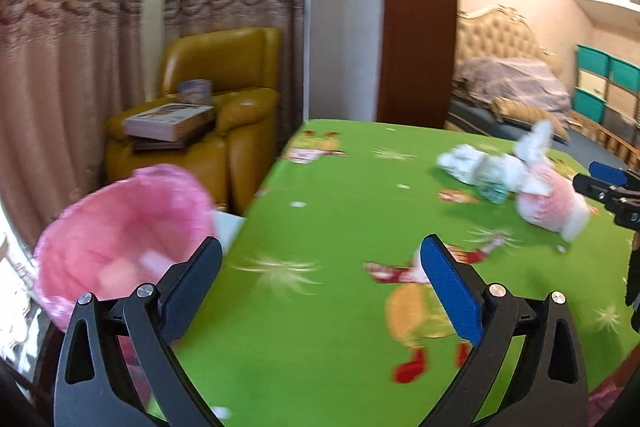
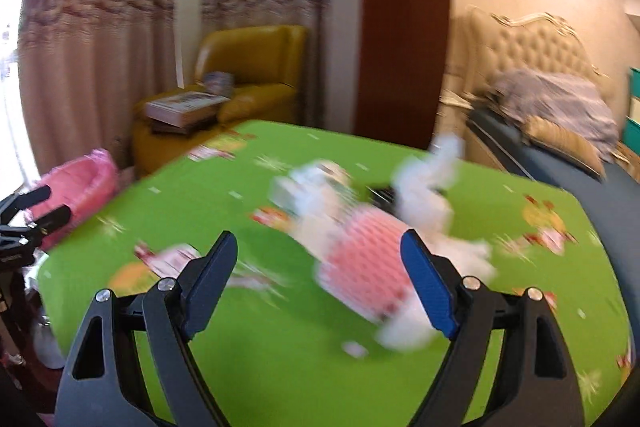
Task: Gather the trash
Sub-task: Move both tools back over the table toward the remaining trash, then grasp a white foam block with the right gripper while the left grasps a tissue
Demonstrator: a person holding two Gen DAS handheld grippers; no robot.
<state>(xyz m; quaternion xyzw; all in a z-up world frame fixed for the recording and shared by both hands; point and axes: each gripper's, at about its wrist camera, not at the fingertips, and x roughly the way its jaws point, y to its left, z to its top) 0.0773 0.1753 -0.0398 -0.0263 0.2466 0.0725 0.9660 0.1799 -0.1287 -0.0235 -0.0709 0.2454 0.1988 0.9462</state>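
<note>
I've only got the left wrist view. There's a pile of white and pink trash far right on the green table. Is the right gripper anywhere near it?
Observer: Yes. The right gripper is open, and the pink foam net sleeve lies on the green printed tablecloth just ahead between its fingers.
Operator: Anything behind the pile I can't see?
Observer: A dark flat object sits between the crumpled white paper wads; it is too blurred to identify.
Operator: Does that view show the bin?
Observer: Yes, the pink-lined trash bin sits off the table's left edge, beside the left gripper.
</note>
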